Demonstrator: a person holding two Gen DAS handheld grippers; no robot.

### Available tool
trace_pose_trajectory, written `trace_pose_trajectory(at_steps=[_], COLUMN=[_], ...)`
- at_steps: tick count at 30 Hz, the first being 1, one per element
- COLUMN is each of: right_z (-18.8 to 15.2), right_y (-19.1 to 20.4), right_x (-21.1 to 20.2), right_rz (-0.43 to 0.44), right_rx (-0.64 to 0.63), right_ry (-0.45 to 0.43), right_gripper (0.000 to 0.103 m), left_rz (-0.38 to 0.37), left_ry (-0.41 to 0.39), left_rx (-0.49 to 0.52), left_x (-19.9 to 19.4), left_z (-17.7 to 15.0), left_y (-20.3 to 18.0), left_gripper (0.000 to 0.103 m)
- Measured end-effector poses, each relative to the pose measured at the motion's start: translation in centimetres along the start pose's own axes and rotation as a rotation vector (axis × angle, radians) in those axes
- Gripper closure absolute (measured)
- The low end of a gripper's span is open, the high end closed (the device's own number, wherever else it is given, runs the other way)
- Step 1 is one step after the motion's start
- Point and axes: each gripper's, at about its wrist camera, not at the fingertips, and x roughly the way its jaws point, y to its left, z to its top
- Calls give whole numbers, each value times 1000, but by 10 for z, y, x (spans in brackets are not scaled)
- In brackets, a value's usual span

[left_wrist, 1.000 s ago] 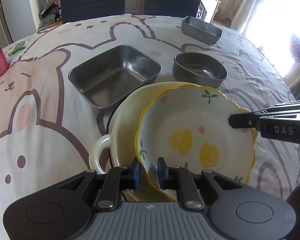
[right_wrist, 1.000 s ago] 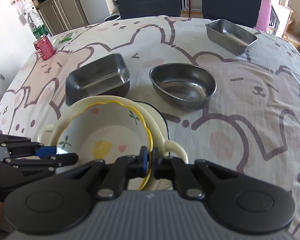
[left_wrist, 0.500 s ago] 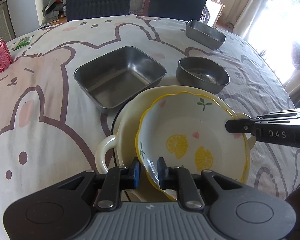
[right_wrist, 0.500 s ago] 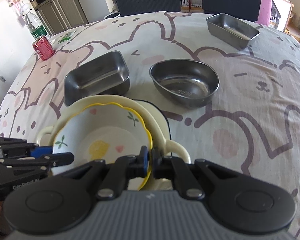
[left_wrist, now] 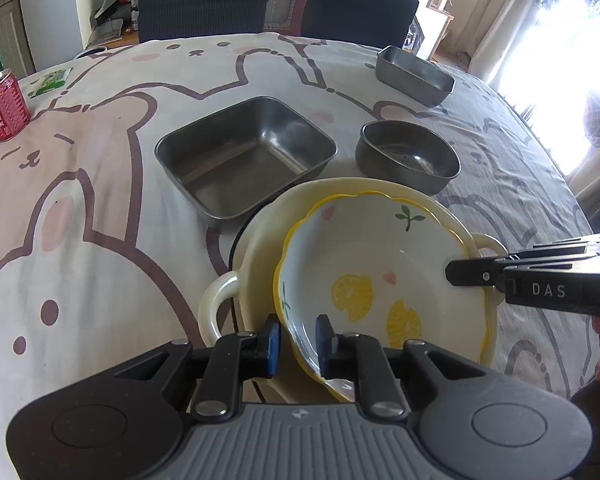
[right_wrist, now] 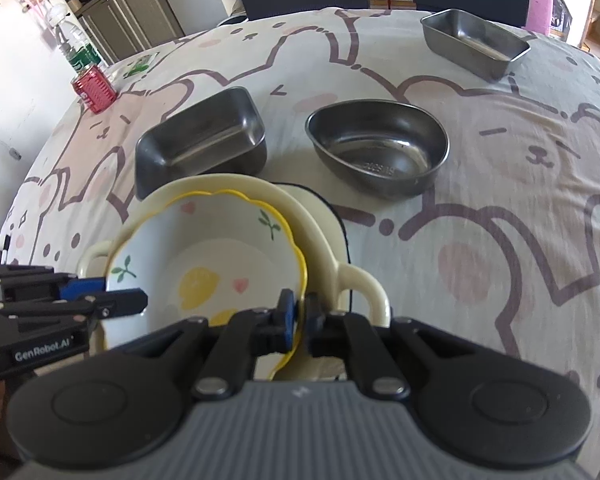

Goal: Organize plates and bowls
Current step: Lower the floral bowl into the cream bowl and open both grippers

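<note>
Right gripper (right_wrist: 298,316): its jaws have just been opening slightly, yet still pinch the near rim of the lemon-print bowl (right_wrist: 216,264). Left gripper (left_wrist: 296,340) straddles the opposite rim, one pad touching, the other apart. The bowl, higher a second ago, now sits tilted inside the cream two-handled dish (left_wrist: 260,236). Beyond that dish stand the square steel pan (left_wrist: 244,152) and steel bowl (left_wrist: 408,156). Nesting appears nearly done; release likely follows.

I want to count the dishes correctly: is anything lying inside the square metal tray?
No, the square metal tray shows only its bare shiny bottom in the left wrist view.
</note>
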Motion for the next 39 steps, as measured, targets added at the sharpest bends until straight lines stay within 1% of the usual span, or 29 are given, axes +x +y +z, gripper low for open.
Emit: trace_pose_trajectory(at_steps=[8, 12, 20, 23, 25, 27, 30, 37, 38, 39], right_z=[0, 0, -3, -4, -5, -5, -5, -6, -6, -6], right_y=[-3, -3, -4, -4, -4, -4, -4, -4, -4, -4], right_x=[-7, -11, -17, -21, -22, -23, -24, -28, -29, -30], right_rz=[12, 19, 31, 31, 31, 31, 29, 26, 26, 26], right_rx=[3, -1, -4, -7, -8, -8, -8, -6, -7, -10], right_ry=[-16, -27, -40, -49, -53, -55, -57, -71, -76, -81], right_gripper=[90, 87, 83, 80, 78, 78, 78, 77, 77, 74], left_rz=[-1, -7, -3, -3, 15, 35, 31, 32, 32, 31], left_ry=[1, -1, -8, -28, -48, -59, -56, -59, -61, -65], left_rx=[-17, -21, -21, -15, -5, -5, -19, -12, -13, -14], left_x=[-4, -7, -11, -16, -21, -24, -25, -26, -27, -28], left_z=[0, -1, -2, -2, -1, -1, -2, -3, -3, -2], left_y=[1, 0, -1, -3, -5, -5, -3, -3, -3, -3], left_gripper=[81, 76, 72, 65, 58, 54, 54, 53, 52, 50])
